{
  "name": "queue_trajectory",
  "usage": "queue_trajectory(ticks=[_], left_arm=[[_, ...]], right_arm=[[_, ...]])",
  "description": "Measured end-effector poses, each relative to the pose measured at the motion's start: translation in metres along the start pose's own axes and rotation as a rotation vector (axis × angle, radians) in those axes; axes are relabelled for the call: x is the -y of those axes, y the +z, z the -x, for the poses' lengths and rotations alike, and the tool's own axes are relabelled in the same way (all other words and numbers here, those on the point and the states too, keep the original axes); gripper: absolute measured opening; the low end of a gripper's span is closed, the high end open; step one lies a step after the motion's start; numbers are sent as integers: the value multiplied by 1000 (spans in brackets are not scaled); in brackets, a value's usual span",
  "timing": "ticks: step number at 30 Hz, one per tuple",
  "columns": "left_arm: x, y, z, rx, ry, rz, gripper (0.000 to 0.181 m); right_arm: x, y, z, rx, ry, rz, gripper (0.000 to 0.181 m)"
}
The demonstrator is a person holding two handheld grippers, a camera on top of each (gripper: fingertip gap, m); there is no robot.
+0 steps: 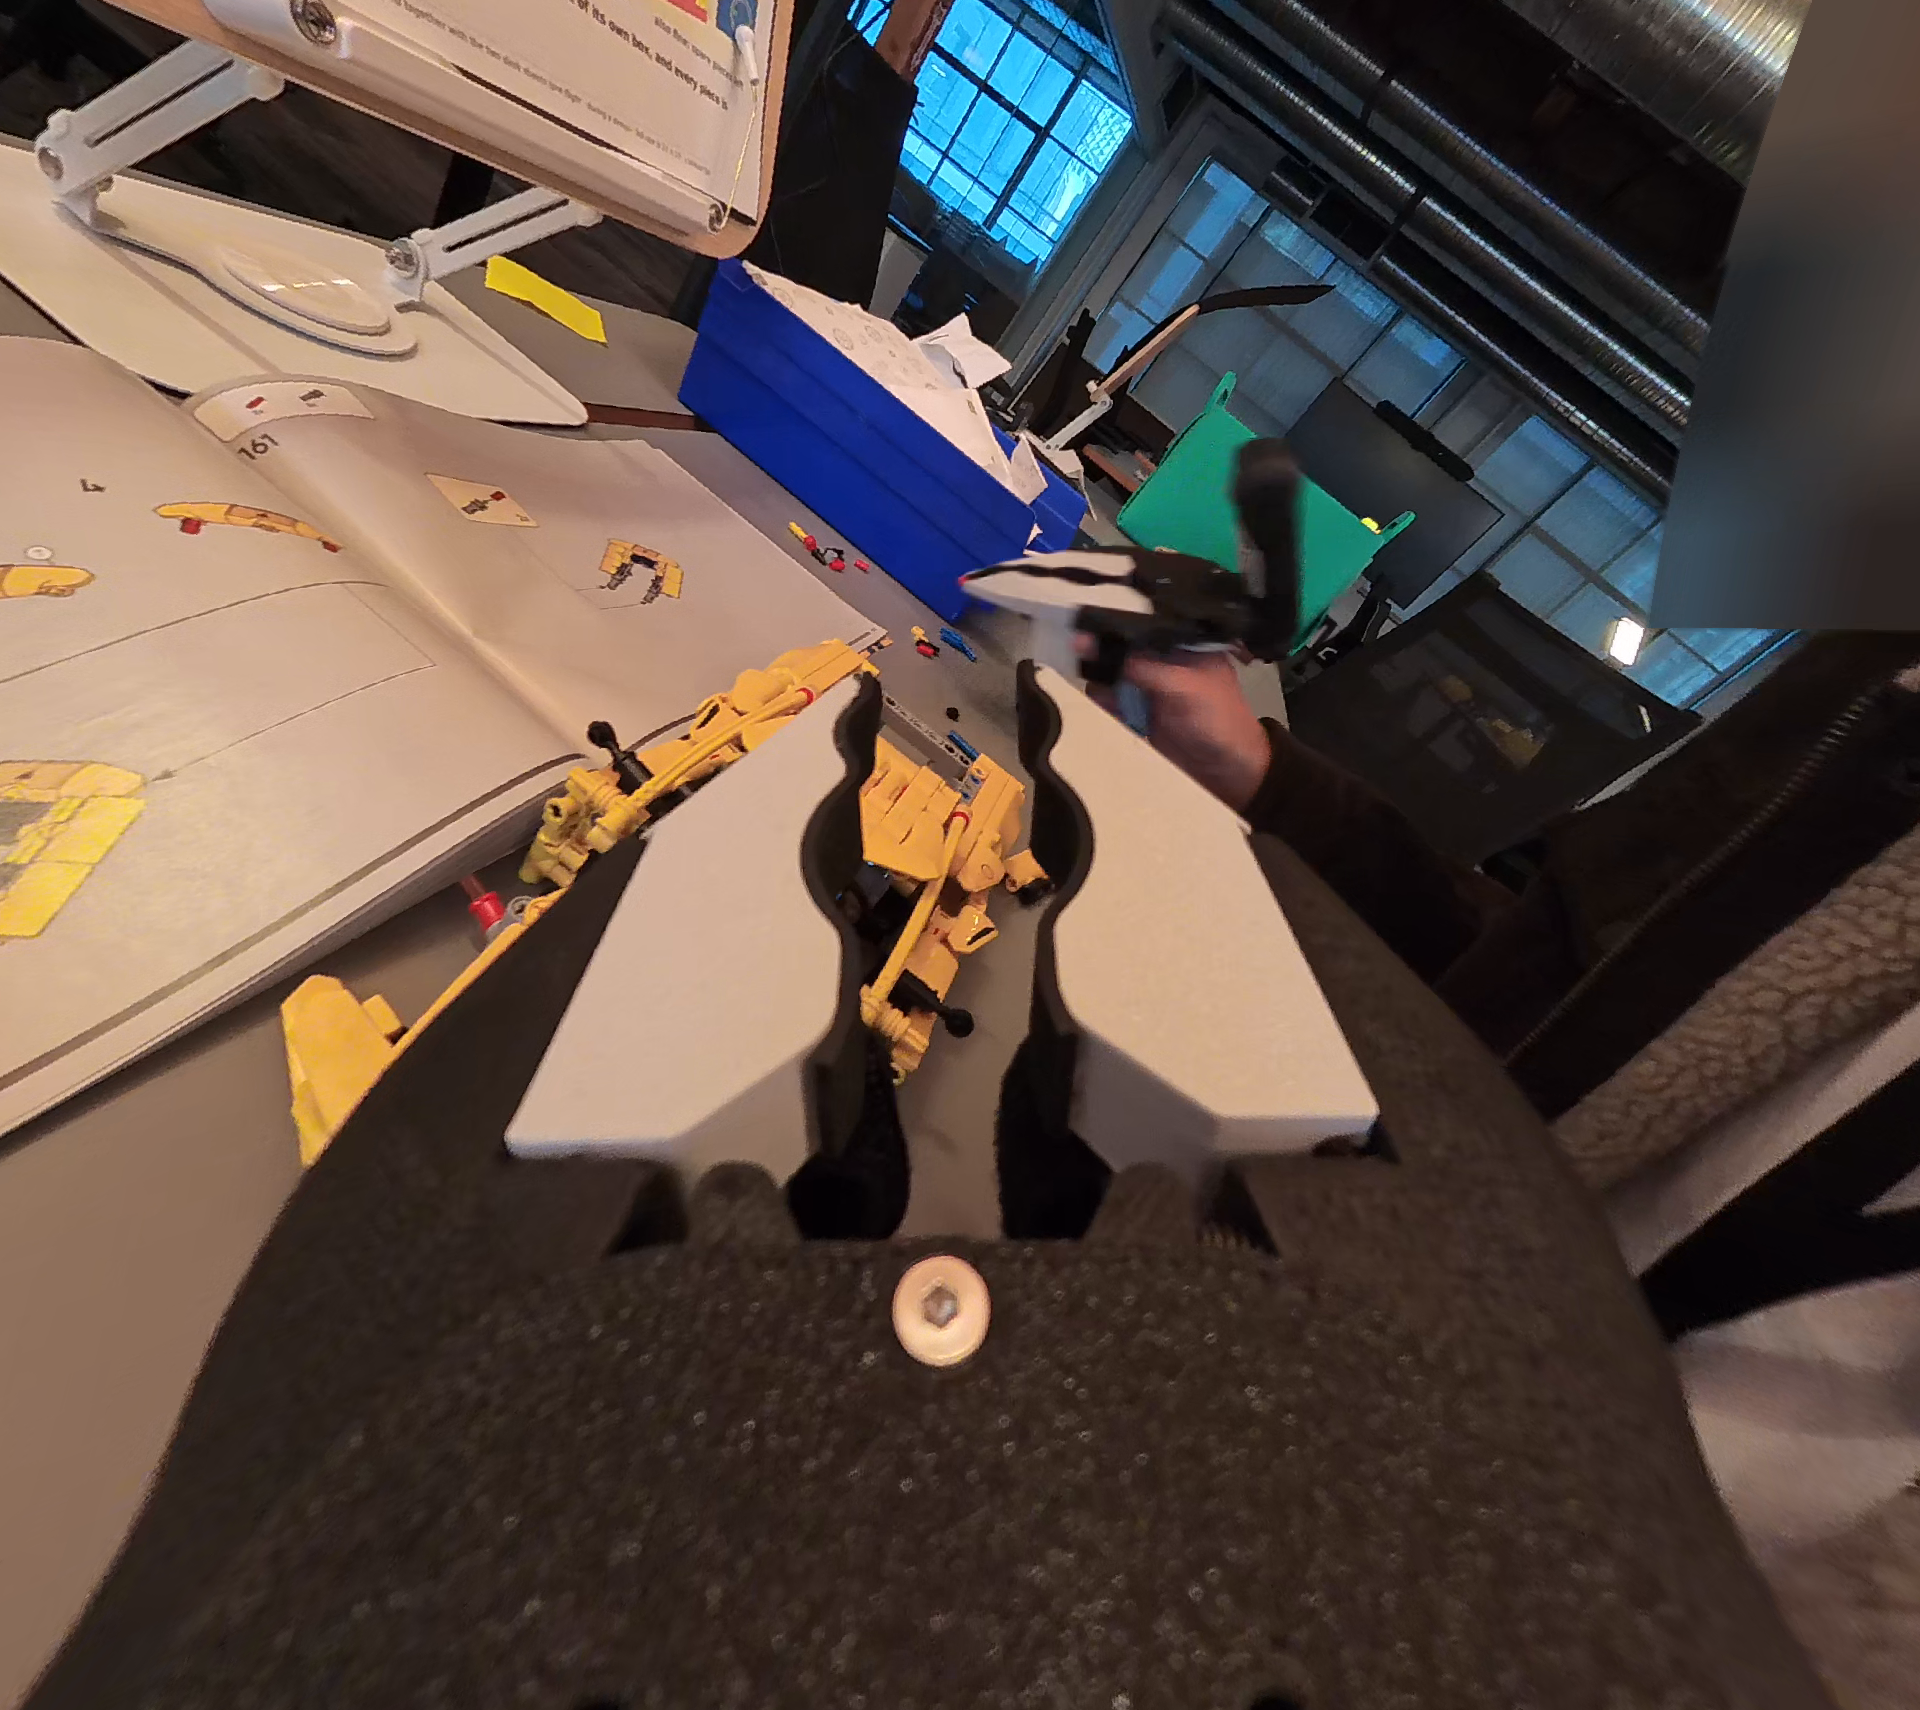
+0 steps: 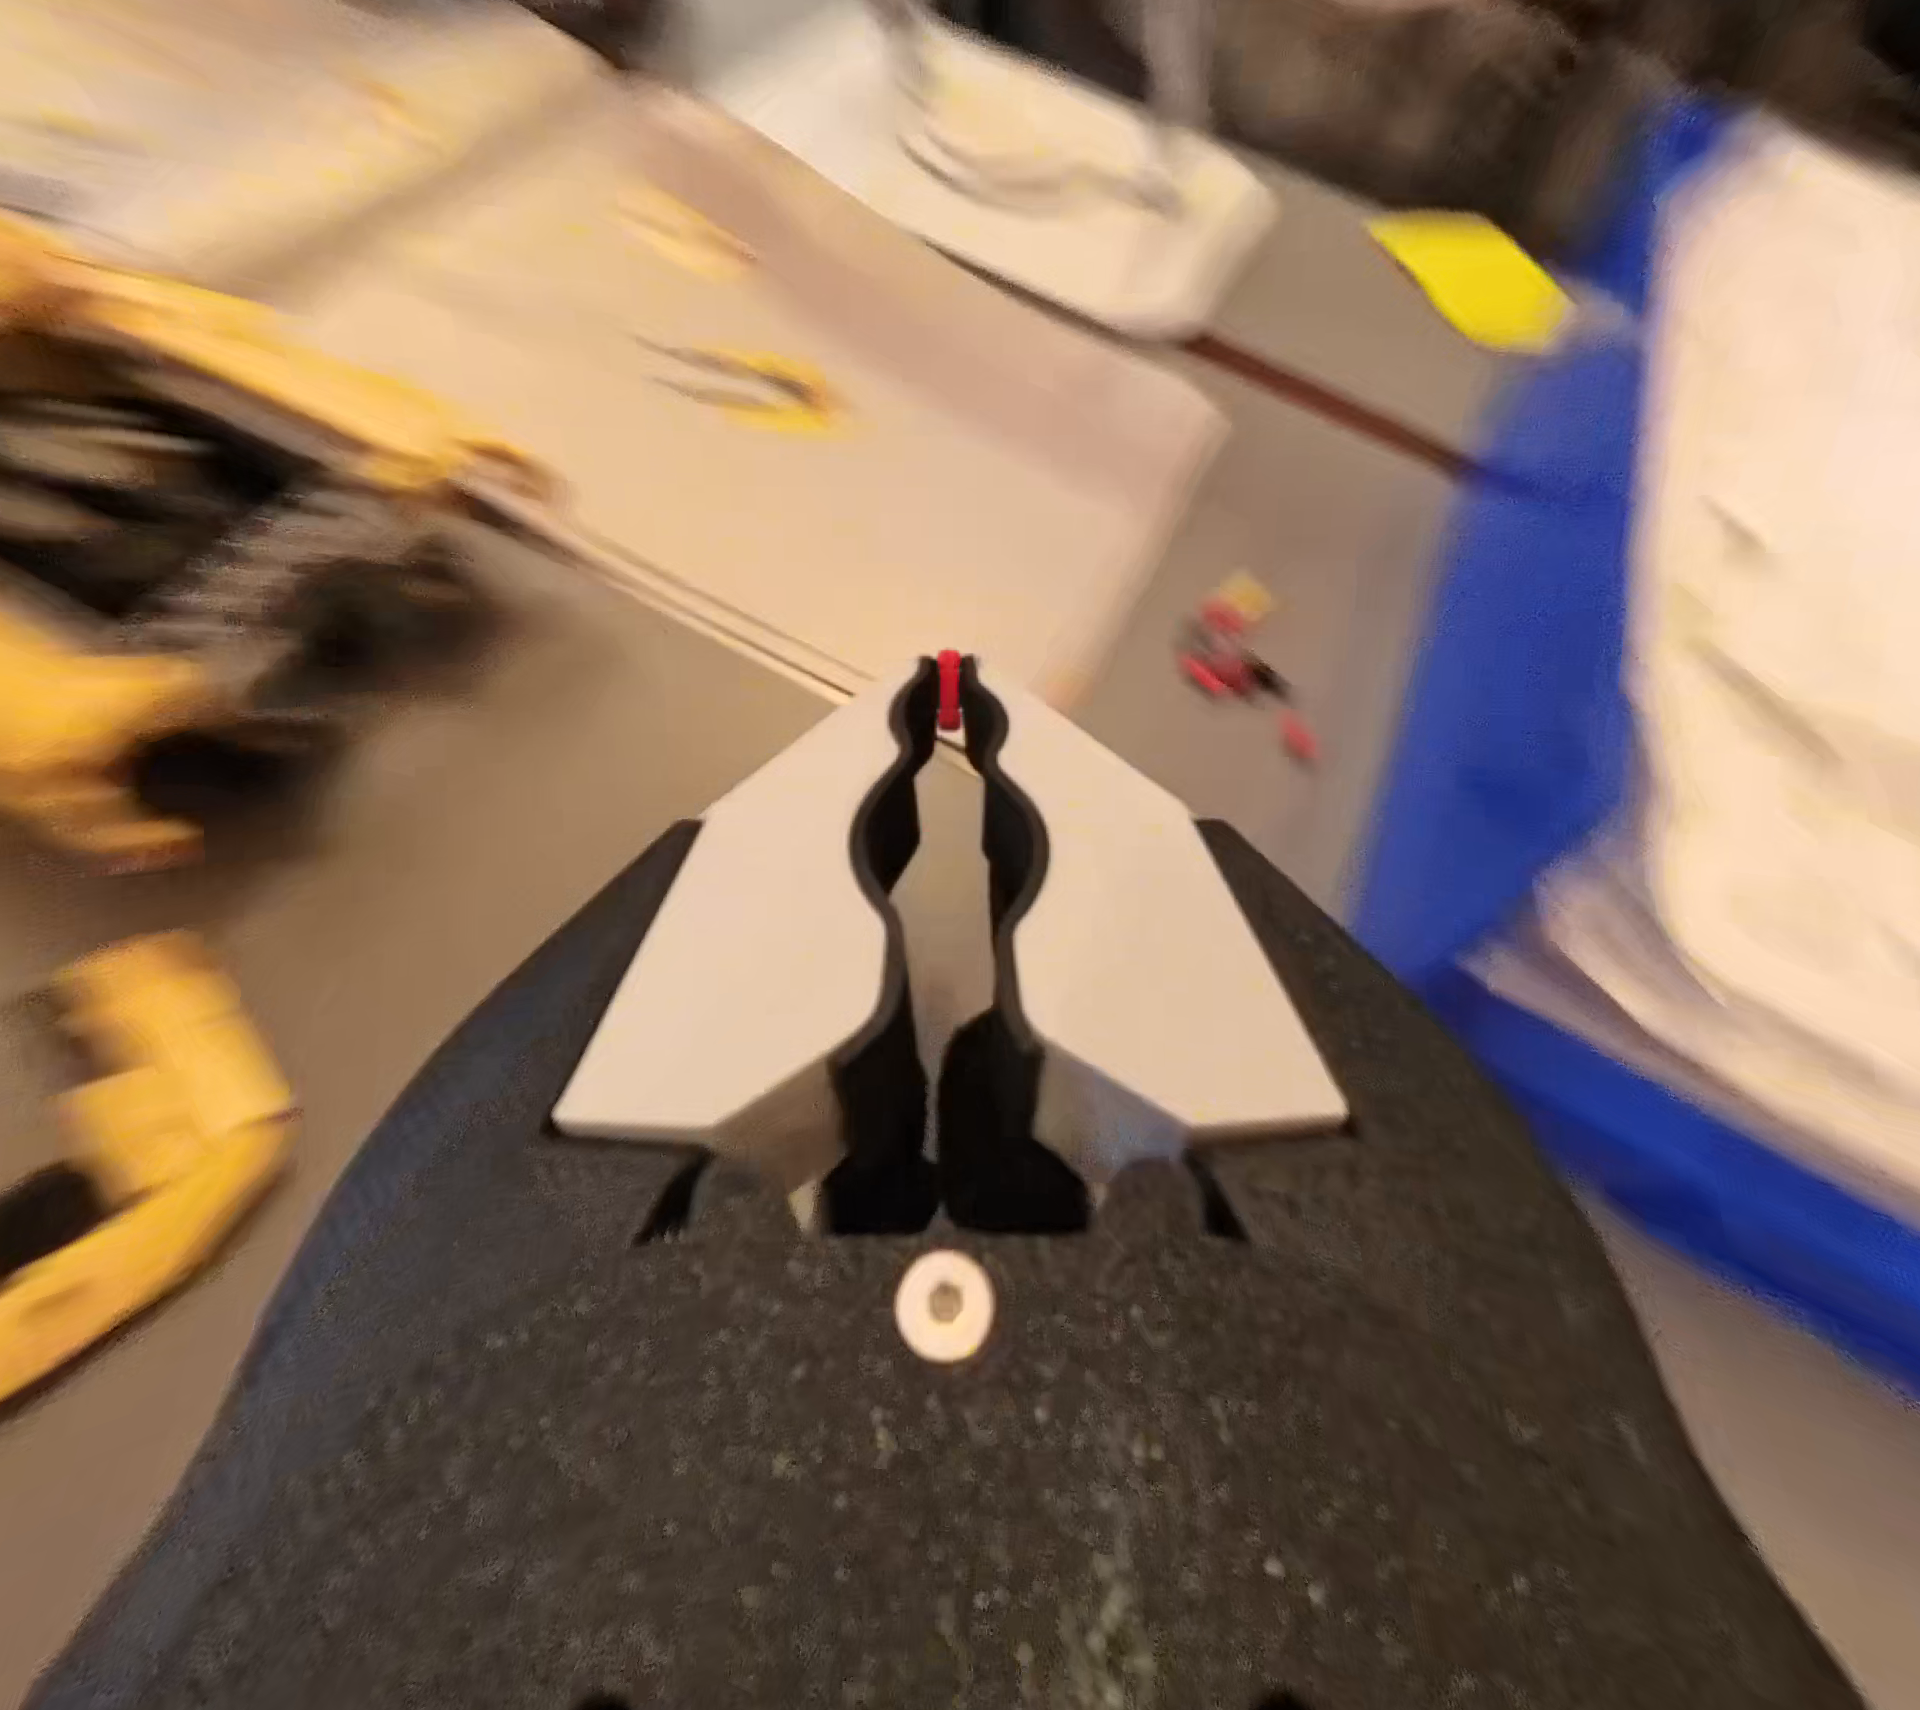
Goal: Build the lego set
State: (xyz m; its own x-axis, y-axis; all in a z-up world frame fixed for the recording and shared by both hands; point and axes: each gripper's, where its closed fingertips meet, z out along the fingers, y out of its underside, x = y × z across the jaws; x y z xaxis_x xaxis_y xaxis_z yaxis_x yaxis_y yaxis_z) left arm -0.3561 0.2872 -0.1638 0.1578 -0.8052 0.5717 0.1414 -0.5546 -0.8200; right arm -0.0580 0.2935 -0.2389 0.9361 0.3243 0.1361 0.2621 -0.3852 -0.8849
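A yellow lego model (image 1: 935, 829) with yellow hoses and black pins lies on the grey table, partly on the edge of the open instruction booklet (image 1: 312, 621). My left gripper (image 1: 948, 694) is closed around the model's middle, with both pads against it. My right gripper (image 2: 948, 673) is shut on a small red piece (image 2: 948, 689) at its tips, above the table. It also shows in the left wrist view (image 1: 971, 582), held up beyond the model. The right wrist view is heavily blurred; the model (image 2: 125, 673) is at its left.
A blue bin (image 1: 862, 434) filled with crumpled paper bags stands behind the model, and shows at the right of the right wrist view (image 2: 1538, 621). Small loose pieces (image 1: 831, 557) (image 2: 1236, 663) lie beside it. A white stand (image 1: 312, 289) holds a printed sheet. A person's sleeve (image 1: 1403, 850) is at the right. Some 30 centimetres of space lies between my two pairs of fingers.
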Motion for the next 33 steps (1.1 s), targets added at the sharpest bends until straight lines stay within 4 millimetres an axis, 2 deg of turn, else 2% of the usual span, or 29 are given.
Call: queue_trajectory(ticks=[2, 3, 6, 8, 11, 14, 19, 24, 26, 28, 30, 31, 33], left_arm=[[0, 0, 0, 6, 7, 1, 26], [-1, 0, 1, 10, 11, 4, 26], [-3, 1, 1, 24, 34, 16, 26], [-4, 1, 1, 34, 50, 22, 25], [-6, 2, 2, 41, 62, 30, 25], [-7, 3, 2, 47, 68, 35, 26], [-7, 3, 4, 48, 63, 37, 26], [-8, 3, 5, 50, 63, 40, 25], [-8, 3, 6, 52, 64, 42, 26], [-9, 3, 5, 54, 74, 47, 25], [-10, 3, 4, 61, 97, 55, 24], [-11, 4, 3, 62, 110, 58, 24], [-12, 5, 0, 59, 134, 65, 23]], right_arm=[[31, -16, 73, 337, -72, -143, 4], [36, -24, 107, 478, -102, -163, 4], [28, -47, 201, 882, -118, -66, 4], [11, -51, 241, 992, -150, 65, 4], [-15, -39, 273, 965, -303, 194, 4], [-26, -34, 288, 938, -411, 235, 4], [-42, -25, 281, 884, -478, 283, 4], [-43, -25, 281, 893, -470, 286, 4], [-37, -26, 277, 887, -435, 258, 9], [-22, -33, 260, 857, -359, 199, 11], [-13, -49, 243, 865, -259, 171, 11], [-18, -60, 240, 885, -229, 198, 11], [-47, -74, 240, 870, -256, 336, 10]])
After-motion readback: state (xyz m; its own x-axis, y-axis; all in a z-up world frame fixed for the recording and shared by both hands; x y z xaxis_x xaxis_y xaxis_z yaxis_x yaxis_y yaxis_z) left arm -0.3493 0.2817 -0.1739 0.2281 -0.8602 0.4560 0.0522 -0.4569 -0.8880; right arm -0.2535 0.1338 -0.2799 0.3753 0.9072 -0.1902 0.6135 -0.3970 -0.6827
